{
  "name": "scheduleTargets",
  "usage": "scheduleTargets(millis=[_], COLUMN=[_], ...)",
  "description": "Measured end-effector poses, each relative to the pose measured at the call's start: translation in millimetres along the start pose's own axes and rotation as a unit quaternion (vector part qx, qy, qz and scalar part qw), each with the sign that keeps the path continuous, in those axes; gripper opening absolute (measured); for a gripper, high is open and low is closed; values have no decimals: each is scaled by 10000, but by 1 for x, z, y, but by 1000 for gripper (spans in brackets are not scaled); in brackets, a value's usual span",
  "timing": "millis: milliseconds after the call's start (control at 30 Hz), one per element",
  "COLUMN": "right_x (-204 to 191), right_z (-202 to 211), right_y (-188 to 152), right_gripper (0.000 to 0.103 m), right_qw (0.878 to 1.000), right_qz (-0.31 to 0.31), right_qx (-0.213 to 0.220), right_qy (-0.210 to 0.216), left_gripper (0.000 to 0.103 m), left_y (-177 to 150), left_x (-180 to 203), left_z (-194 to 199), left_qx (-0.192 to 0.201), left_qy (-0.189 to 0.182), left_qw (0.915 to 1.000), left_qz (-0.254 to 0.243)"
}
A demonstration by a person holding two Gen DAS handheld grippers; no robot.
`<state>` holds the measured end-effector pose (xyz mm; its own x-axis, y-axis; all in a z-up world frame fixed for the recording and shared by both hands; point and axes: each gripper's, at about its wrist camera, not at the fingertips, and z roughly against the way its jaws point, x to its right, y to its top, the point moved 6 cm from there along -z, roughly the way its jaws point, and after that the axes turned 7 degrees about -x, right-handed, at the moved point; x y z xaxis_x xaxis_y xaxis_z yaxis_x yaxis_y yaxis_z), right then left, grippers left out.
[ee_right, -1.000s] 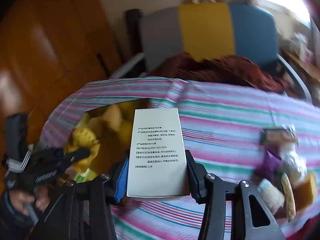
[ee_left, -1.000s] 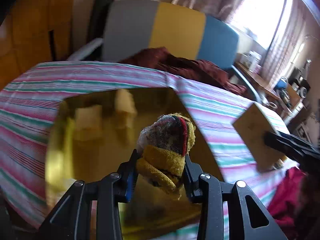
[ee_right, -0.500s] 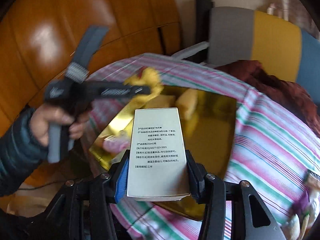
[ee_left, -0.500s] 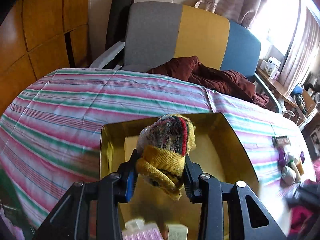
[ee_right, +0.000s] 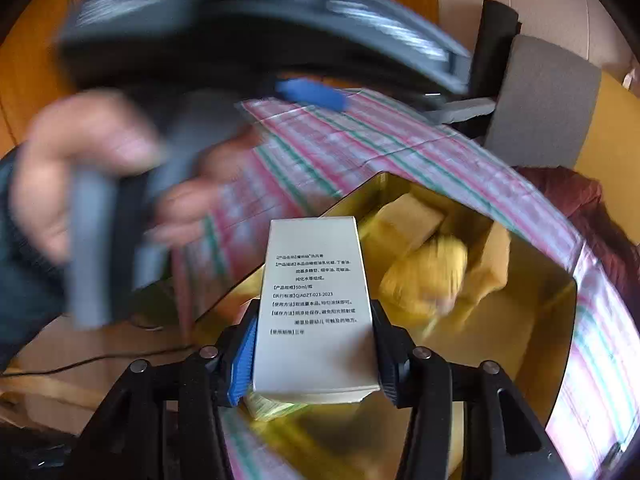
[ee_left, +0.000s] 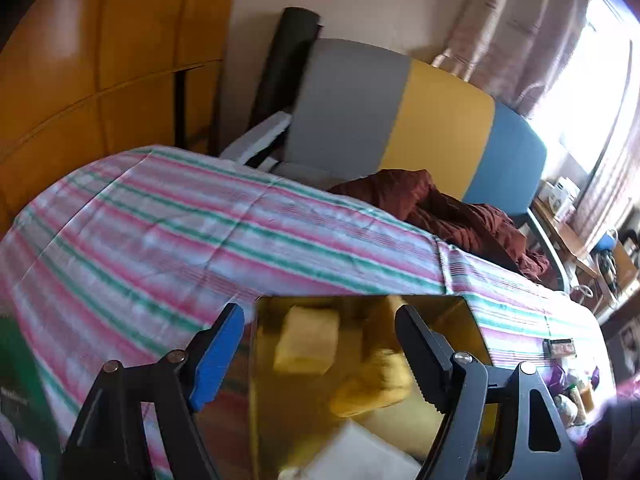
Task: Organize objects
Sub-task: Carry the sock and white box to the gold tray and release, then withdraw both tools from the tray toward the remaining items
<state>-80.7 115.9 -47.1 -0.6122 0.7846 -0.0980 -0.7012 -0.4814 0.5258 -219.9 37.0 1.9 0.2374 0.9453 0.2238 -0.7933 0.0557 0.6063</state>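
While the left gripper (ee_left: 320, 354) gapes empty over the gold tray (ee_right: 532, 320), the right gripper (ee_right: 312, 344) clasps the white box (ee_right: 314, 304); lowering it inside seems next.

1. Left gripper (ee_left: 320, 344): jaws spread wide, nothing between them, poised above the gold tray (ee_left: 468, 316).
2. Right gripper (ee_right: 312, 344): jaws clamped on a white box (ee_right: 316, 300), over the tray's near edge.
3. Left hand (ee_right: 80, 168): blurred, wrapped around its handle, left of the tray.

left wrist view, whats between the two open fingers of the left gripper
In the left wrist view, the open left gripper frames the shiny gold tray: a pale yellow block and a blurred yellow knitted bundle lie inside it. Neither finger touches them.
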Motion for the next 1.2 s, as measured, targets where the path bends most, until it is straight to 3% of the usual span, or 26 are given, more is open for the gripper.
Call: scheduleTargets(millis=[200,333,433,500,600,667,967,1200], right_x=[23,37,45,47,52,58,76,84], right_z=[-10,-8,-5,0,7,15,59,109], right_y=[-8,-22,-37,-49,-64,-74,-95,-104], right_gripper=[62,63,65,75,77,80,84,84], right_qw=[9986,9945,9913,9886,9855,9823,9674,9396], right_qz=[-475,-975,-1253,-1448,-1678,-1865,-2164,-2008], right_qx=[-142,-146,-182,-232,-222,-154,327,1066], right_qy=[184,352,370,350,147,-71,-1270,-2559], left_gripper=[78,79,79,79,80,86,90,90], left_y=[-42,-73,-86,-95,-105,-111,-131,-147], left_x=[-28,-34,-33,-27,-12,-1,46,75], left_z=[9,11,16,19,26,29,36,41], left_qx=[-68,-173,-193,-181,-63,13,121,119], left_qy=[193,281,254,277,361,363,446,381], left_qw=[9996,9992,9990,9991,9993,9993,9976,9947], left_qz=[182,221,318,263,104,45,-508,-947])
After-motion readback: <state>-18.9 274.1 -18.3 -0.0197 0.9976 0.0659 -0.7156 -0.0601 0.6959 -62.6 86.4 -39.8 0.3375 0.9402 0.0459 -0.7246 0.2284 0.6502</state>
